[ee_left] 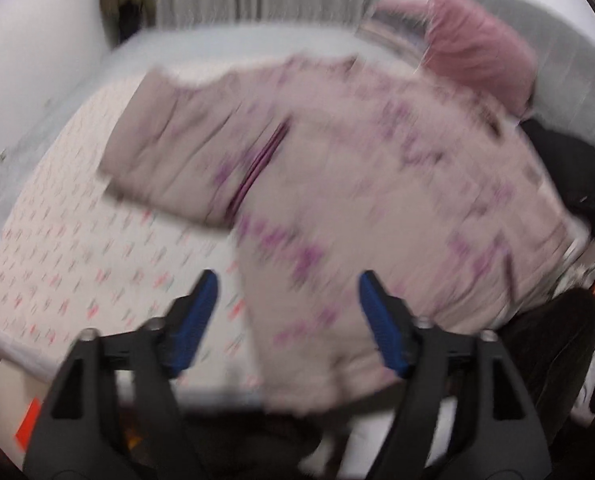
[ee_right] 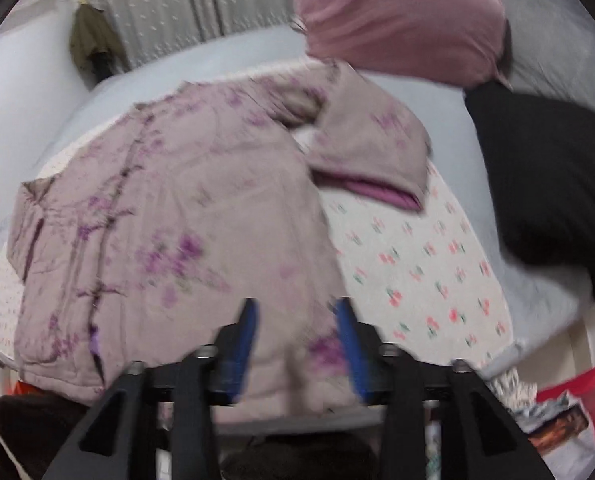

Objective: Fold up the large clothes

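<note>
On the bed (ee_right: 437, 248) lies a pale pink jacket (ee_right: 177, 220) with purple flowers, spread flat, one sleeve bent over. Its hem hangs off the near edge. The left gripper (ee_left: 289, 320) is wide apart above the hem, holding nothing. The right gripper (ee_right: 297, 340) has hem cloth between its fingers; whether it pinches, I cannot tell. A pink pillow (ee_right: 397, 20), black cloth (ee_right: 545, 180) and curtain (ee_right: 177, 0) sit behind.
</note>
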`<action>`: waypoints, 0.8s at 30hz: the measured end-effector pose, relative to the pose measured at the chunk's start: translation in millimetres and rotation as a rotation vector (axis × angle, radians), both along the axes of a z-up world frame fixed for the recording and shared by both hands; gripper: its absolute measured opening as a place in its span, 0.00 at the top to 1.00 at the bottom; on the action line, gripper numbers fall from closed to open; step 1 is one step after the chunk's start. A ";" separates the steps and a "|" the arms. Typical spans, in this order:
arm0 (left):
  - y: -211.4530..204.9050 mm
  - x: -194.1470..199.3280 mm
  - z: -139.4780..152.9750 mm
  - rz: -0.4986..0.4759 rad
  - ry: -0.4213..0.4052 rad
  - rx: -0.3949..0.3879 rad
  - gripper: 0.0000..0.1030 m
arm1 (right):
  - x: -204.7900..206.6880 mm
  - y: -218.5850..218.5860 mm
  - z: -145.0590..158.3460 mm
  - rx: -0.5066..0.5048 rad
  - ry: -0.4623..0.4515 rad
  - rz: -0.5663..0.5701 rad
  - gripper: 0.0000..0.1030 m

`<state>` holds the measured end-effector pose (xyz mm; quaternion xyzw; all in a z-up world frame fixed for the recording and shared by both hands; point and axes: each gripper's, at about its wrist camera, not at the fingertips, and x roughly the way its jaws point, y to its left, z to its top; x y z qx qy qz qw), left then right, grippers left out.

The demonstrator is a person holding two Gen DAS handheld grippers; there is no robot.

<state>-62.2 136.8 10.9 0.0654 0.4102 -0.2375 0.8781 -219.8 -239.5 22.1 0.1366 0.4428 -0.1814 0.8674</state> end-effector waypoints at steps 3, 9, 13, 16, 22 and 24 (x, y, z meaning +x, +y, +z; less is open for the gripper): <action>-29.7 16.2 -9.7 -0.084 0.004 -0.041 0.25 | 18.7 19.1 -3.1 0.005 -0.057 0.099 0.34; -84.2 29.7 -81.5 -0.182 0.174 0.054 0.25 | 87.0 73.8 -33.4 0.139 -0.043 0.283 0.34; -78.3 -3.7 -82.3 -0.202 0.085 0.095 0.25 | 124.2 99.4 -47.9 0.145 -0.042 0.330 0.34; -64.2 -7.8 -66.9 -0.226 0.134 0.072 0.25 | 143.5 113.1 -55.3 0.139 -0.064 0.363 0.34; -30.9 21.8 -23.5 -0.048 -0.132 0.155 0.10 | 167.3 124.7 -84.8 0.159 -0.075 0.363 0.34; -27.0 48.0 -26.3 -0.005 -0.151 0.207 0.10 | 173.2 131.7 -83.5 0.129 -0.065 0.377 0.34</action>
